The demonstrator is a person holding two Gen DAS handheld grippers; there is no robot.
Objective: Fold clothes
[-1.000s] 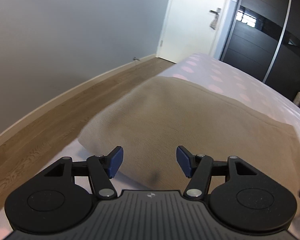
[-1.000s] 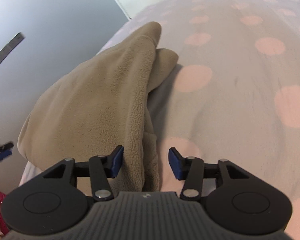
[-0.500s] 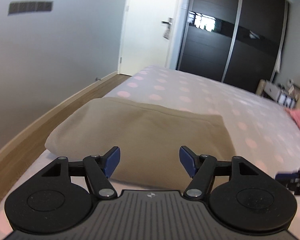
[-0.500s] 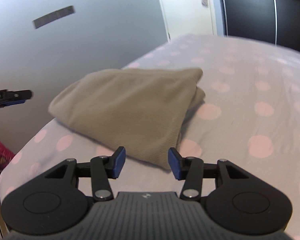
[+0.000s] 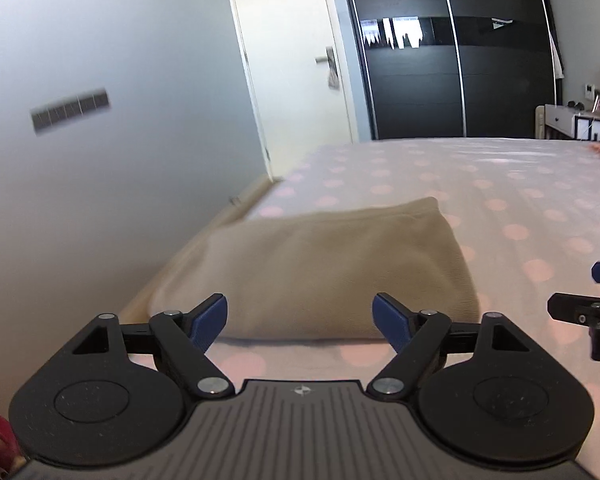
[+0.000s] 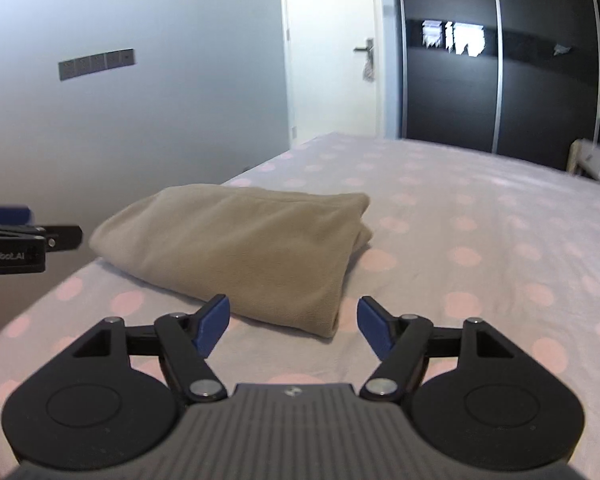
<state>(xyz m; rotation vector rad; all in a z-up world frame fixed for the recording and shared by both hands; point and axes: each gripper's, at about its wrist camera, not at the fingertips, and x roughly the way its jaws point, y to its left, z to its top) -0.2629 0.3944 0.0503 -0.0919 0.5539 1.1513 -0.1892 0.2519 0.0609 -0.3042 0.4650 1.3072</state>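
A folded beige fleece garment (image 5: 315, 268) is lying on the bed (image 5: 499, 184), near the bed's left edge; in the left wrist view it is filling the middle of the frame, and in the right wrist view (image 6: 236, 248) it is sitting left of centre with its stacked folded edges facing right. The left claw (image 5: 299, 322) is hovering at the lower middle of its frame with its jaws standing wide; they have just been opening, and nothing is sitting between the blue pads (image 5: 210, 322), which are standing clear of the fleece. The right claw (image 6: 294, 326) is likewise hanging at the lower middle of its own frame, jaws wide and just now opening, empty, with the near corner of the garment lying beyond its pads (image 6: 373, 328). Each claw is also showing at the edge of the other's view. The polka-dot cover is stretching toward a white door (image 6: 331, 52) and a dark wardrobe (image 6: 499, 60) in the upper part of both frames.
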